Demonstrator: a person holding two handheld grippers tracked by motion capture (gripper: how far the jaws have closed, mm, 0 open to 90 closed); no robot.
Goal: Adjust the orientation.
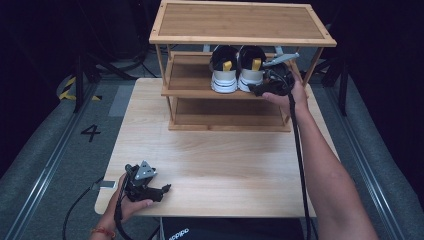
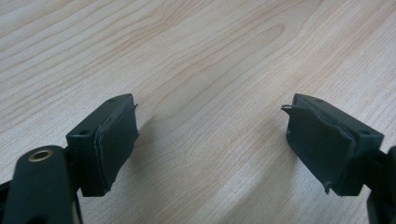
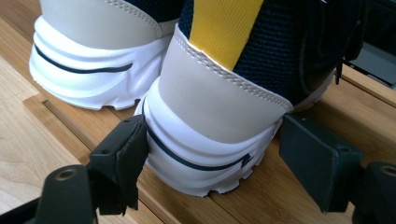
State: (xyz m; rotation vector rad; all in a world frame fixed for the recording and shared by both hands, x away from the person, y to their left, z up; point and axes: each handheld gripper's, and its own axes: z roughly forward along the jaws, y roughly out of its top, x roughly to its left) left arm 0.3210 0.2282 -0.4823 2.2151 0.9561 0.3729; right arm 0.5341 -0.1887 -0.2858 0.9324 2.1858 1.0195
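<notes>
R sneaker (image 1: 251,70) sits on the rack's (image 1: 240,30) mid shelf just beside its twin (image 1: 223,70), heel w/ yellow tab toward the person, toe & long axis running back into the rack. R gripper (image 3: 210,154), arm stretched fwd over the table (image 1: 215,165), has jaws either side of that heel, left pad touching the sole, right pad just clear — no grip. L gripper (image 2: 210,140) lies low at the table's near edge, jaws wide open on nothing.

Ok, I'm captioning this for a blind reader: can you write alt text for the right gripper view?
The right hand-held gripper has its two black jaws on either side of the heel of a sneaker on a wooden shelf, left pad at the sole, right pad apart. A matching second sneaker stands beside it.
</notes>
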